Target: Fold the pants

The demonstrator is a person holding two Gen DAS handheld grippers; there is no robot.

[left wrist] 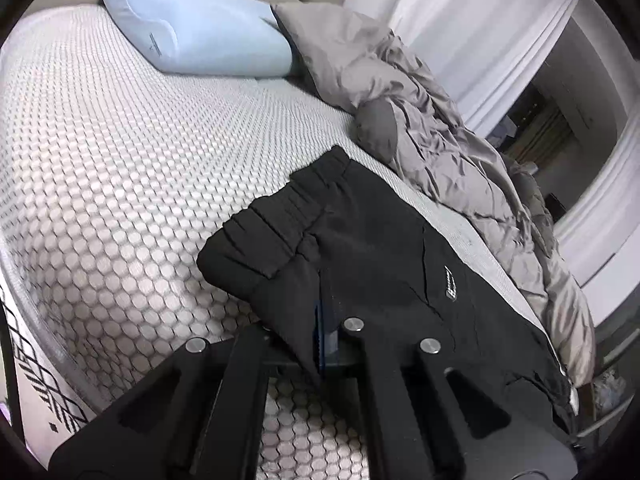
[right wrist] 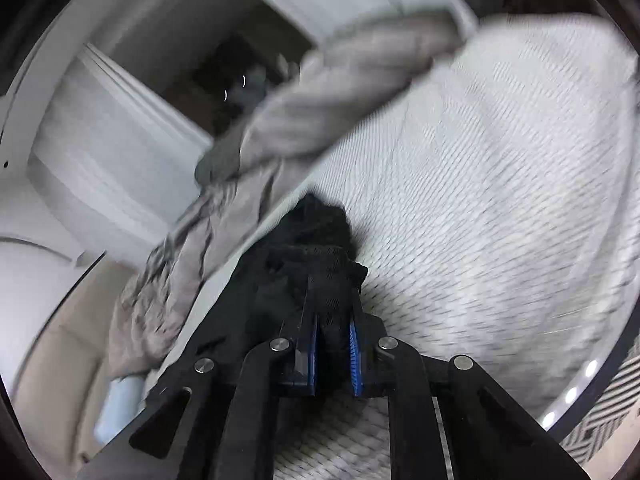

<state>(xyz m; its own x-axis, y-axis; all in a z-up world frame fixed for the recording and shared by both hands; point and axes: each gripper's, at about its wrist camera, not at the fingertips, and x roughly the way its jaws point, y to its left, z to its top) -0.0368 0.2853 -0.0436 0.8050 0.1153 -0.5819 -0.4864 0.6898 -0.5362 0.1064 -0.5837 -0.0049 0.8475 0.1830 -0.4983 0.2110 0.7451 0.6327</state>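
Black pants (left wrist: 380, 248) with an elastic waistband and a small white logo lie on the white honeycomb mattress (left wrist: 120, 168). In the left wrist view my left gripper (left wrist: 324, 340) is shut on the pants' near edge just below the waistband, and the cloth drapes over its fingers. The right wrist view is blurred. There my right gripper (right wrist: 334, 354) is shut on a bunched black part of the pants (right wrist: 320, 232), with cloth squeezed between its blue pads (right wrist: 354, 356).
A pale blue pillow (left wrist: 192, 28) lies at the head of the bed. A crumpled grey duvet (left wrist: 440, 132) runs along the bed's far side, right beside the pants. White curtains (left wrist: 480, 20) and a dark opening stand beyond it. A patterned rug (left wrist: 36, 380) shows past the mattress edge.
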